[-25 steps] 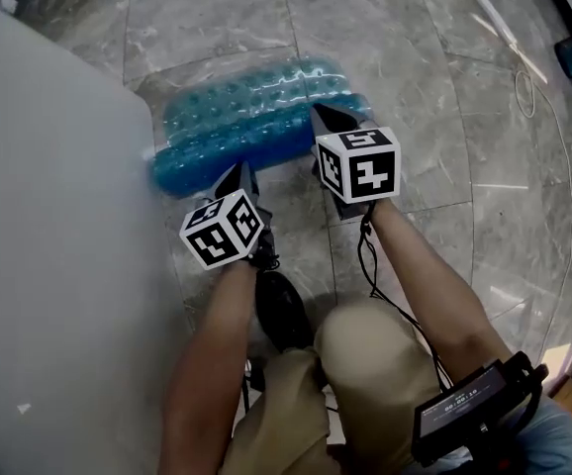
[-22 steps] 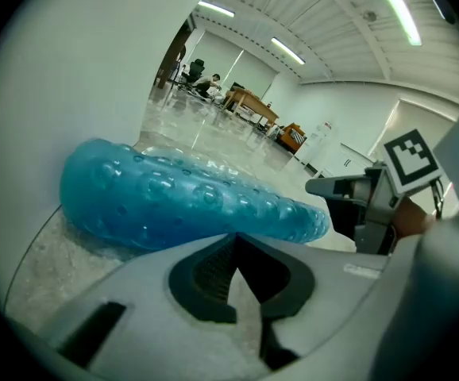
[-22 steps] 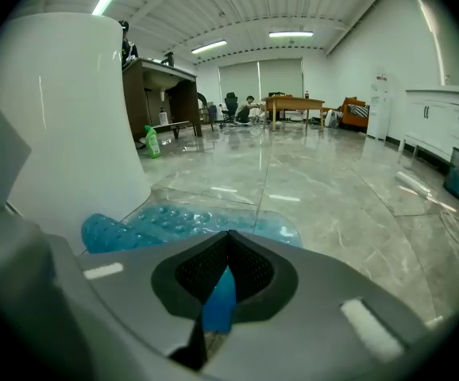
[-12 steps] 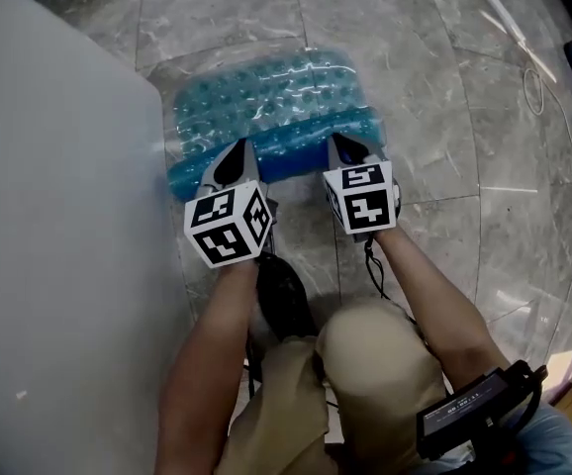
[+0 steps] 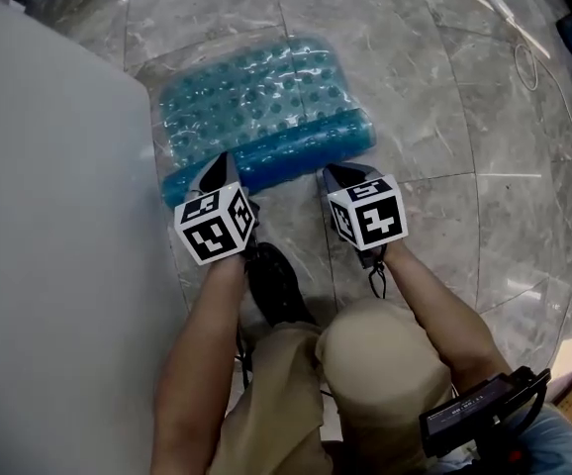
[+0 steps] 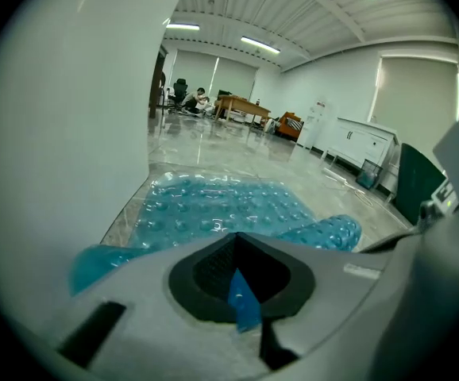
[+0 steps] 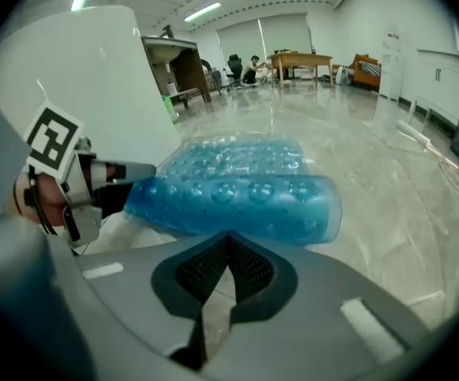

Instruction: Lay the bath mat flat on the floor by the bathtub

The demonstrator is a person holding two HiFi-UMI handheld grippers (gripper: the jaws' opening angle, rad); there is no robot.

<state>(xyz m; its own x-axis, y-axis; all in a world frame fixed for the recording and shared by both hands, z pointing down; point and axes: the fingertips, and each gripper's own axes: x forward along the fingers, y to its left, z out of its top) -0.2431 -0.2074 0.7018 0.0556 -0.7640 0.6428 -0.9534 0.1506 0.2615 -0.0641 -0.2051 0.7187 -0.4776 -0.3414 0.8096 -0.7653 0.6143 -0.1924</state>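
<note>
Left gripper [image 6: 237,280] is pinching the bath mat [image 5: 261,107] by its curled near edge, jaws clamped tight. Right gripper [image 7: 228,260] is sitting closed, empty, mat just at its 12 o'clock. Mat is lying on the floor [image 5: 434,117], bathtub [image 5: 48,226] at 9 o'clock.

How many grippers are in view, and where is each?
2. The left gripper is shut on the near edge of the blue bath mat, beside the bathtub; the right gripper is shut, empty, near that edge.
</note>
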